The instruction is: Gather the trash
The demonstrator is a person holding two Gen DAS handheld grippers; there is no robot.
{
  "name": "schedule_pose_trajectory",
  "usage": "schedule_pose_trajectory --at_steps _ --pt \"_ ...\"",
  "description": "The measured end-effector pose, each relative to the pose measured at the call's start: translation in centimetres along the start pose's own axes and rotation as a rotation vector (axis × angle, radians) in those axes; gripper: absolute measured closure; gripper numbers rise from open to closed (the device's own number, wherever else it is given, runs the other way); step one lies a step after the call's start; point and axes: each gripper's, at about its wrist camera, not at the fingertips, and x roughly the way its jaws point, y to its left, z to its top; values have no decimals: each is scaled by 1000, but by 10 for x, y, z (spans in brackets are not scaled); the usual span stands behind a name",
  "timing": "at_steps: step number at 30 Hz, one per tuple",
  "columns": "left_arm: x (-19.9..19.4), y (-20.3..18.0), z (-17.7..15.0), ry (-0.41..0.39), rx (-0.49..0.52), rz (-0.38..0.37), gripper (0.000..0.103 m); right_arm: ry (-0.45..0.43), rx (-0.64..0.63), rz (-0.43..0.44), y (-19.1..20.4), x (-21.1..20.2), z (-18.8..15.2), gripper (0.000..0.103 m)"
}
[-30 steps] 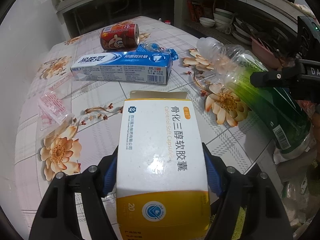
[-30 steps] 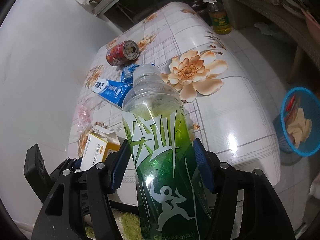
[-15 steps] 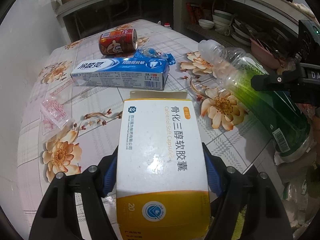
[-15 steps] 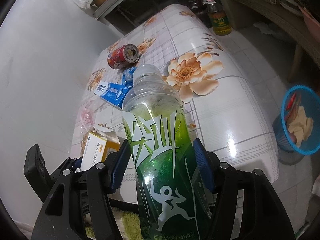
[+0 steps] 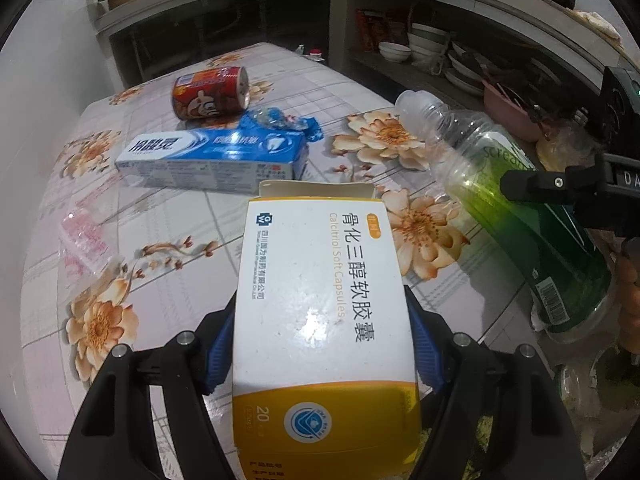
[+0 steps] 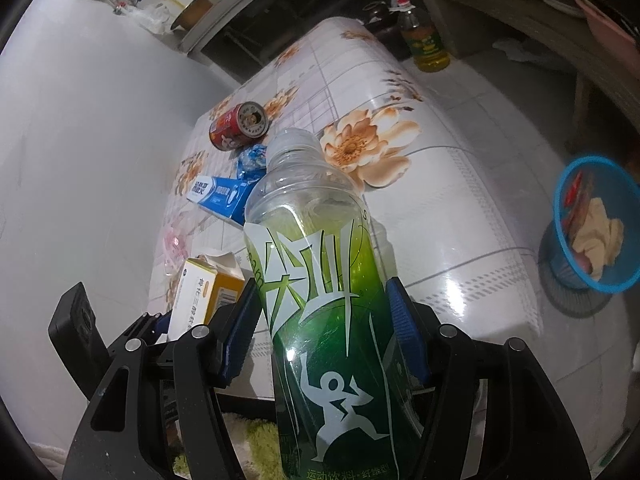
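Observation:
My left gripper (image 5: 320, 344) is shut on a white and yellow medicine box (image 5: 320, 300), held above the near edge of the flowered table (image 5: 180, 220). My right gripper (image 6: 324, 328) is shut on a green plastic bottle (image 6: 320, 280), which also shows at the right of the left wrist view (image 5: 520, 216). On the table lie a blue toothpaste box (image 5: 212, 156), a red can (image 5: 210, 92) on its side, a crumpled blue wrapper (image 5: 284, 118) and a clear pink plastic wrapper (image 5: 84, 236). The medicine box also shows in the right wrist view (image 6: 208, 284).
A blue basket (image 6: 592, 232) with trash in it stands on the floor to the right of the table. A bottle of oil (image 6: 424, 40) stands on the floor beyond the table. Shelves with bowls (image 5: 400, 50) run behind. A white wall (image 6: 80, 140) lies left.
Both grippers have drawn back and up a little from the table with their loads still held. The items on the table have not moved.

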Motion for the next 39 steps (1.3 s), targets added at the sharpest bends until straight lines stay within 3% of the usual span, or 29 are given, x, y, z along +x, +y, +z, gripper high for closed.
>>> schedule_pose_trajectory --at_steps 13,22,31,35,39 --pt "0 -37 24 -11 66 -73 32 -59 64 16 -30 -30 -4 43" --pt "12 -92 60 -13 149 -187 32 -133 152 10 -70 -63 -7 43" --pt "55 -153 120 81 122 -381 32 -295 362 -109 -157 -126 -20 43" --pt "87 -184 141 149 109 -414 32 -320 474 -173 -202 -137 -31 43" --pt "126 -223 155 238 102 -444 32 -288 570 -186 -238 -123 -40 43"
